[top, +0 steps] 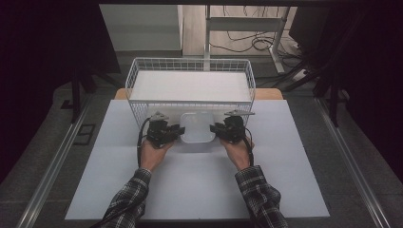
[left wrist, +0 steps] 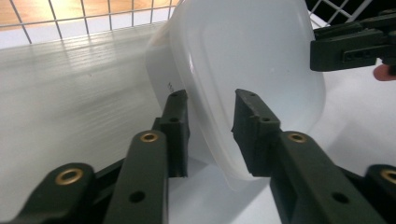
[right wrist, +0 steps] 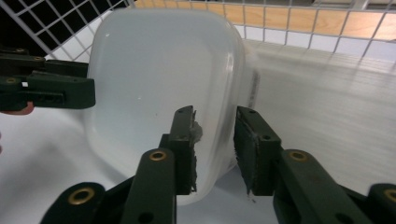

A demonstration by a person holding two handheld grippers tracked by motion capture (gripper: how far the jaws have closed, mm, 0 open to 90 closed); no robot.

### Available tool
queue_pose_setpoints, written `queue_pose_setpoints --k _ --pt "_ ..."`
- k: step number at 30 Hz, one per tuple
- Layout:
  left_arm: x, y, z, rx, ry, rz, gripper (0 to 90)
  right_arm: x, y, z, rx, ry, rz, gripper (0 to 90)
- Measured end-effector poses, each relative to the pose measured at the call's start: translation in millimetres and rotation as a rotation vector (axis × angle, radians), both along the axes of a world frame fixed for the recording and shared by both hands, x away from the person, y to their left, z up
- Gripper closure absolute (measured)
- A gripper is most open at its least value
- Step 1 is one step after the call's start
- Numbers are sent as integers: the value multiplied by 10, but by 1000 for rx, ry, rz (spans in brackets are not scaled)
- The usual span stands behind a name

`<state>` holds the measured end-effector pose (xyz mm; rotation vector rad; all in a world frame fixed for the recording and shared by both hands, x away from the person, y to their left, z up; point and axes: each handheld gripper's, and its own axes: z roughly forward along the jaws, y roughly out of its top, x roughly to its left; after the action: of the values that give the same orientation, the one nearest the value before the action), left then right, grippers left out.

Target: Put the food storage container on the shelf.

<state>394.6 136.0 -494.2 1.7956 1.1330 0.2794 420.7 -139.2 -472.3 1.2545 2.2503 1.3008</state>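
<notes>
Item: translucent white plastic container with rounded corners (top: 197, 127), open side up, on the pale white table mat (top: 199, 190), just in front of the white wire basket (top: 142, 71) at the far edge of the mat. Its far end lies near the basket's front mesh; contact cannot be told.

Left gripper (top: 177, 131): black, two-jawed, held in the person's left hand (top: 153, 149) at the container's left side. In the left gripper view the jaws straddle the container's rim wall, one jaw outside, one inside, a gap visible on both sides of the wall; parted, not clamped.

Right gripper (top: 215, 129): black, held in the right hand (top: 239, 151) at the container's right side. In the right gripper view the jaws likewise straddle the rim, one inside and one outside, spread wider than the wall.

Basket: rectangular, floored with a white sheet (top: 190, 86).

Sleeves: plaid shirt cuffs (top: 256, 183) on both forearms, entering from the near edge.
</notes>
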Motion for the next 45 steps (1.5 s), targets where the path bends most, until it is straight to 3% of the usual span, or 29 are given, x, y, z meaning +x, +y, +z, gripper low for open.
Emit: queue_pose_setpoints --k 2,3,7,13,14,18,19,22,23,24,25,26,29,30,31,35,37,38,40,45 --pt "7 4 1 9 -17 6 660 1 6 3 -4 -5 -5 674" --pt "22 -13 25 44 -39 13 666 13 36 -6 -22 1 -3 663" --pt "76 -61 69 86 -59 41 662 44 57 -2 -36 -32 -25 620" --pt "138 -83 74 95 -77 86 599 108 68 -3 -27 -39 -59 586" --pt "133 -92 90 123 -88 86 576 125 69 -1 -24 -37 -70 568" --pt "69 -66 106 114 -104 94 478 117 43 13 -9 -32 -62 551" --pt "3 -42 107 94 -120 88 453 105 17 23 8 -38 -57 550" --pt "-74 -26 106 108 -141 77 370 79 -1 38 14 -29 -41 557" --pt "-155 0 104 117 -153 54 328 36 -12 54 1 -40 -23 613" --pt "-155 0 104 117 -153 54 305 36 -12 54 1 -40 -23 613" --pt "-256 43 107 111 -158 49 283 -20 -22 76 -10 -40 0 701" --pt "-256 43 107 111 -158 49 252 -20 -22 76 -10 -40 0 701" --pt "-425 120 119 81 -171 38 199 -112 -36 110 -29 -46 39 822" --pt "-551 165 122 86 -181 40 166 -181 -43 131 -30 -52 63 885" --pt "-551 165 122 86 -181 40 151 -181 -43 131 -30 -52 63 885" --pt "-854 297 89 88 -184 21 96 -319 -49 165 -18 -59 115 893" --pt "-919 325 75 86 -184 30 92 -342 -36 160 -22 -59 123 893" --pt "-1038 392 38 71 -184 35 85 -382 -2 129 -25 -59 136 893" --pt "-1132 446 6 51 -166 39 73 -408 46 78 -35 -58 152 894" --pt "-1320 491 -33 69 -172 35 39 -423 175 -60 -61 -40 173 894"
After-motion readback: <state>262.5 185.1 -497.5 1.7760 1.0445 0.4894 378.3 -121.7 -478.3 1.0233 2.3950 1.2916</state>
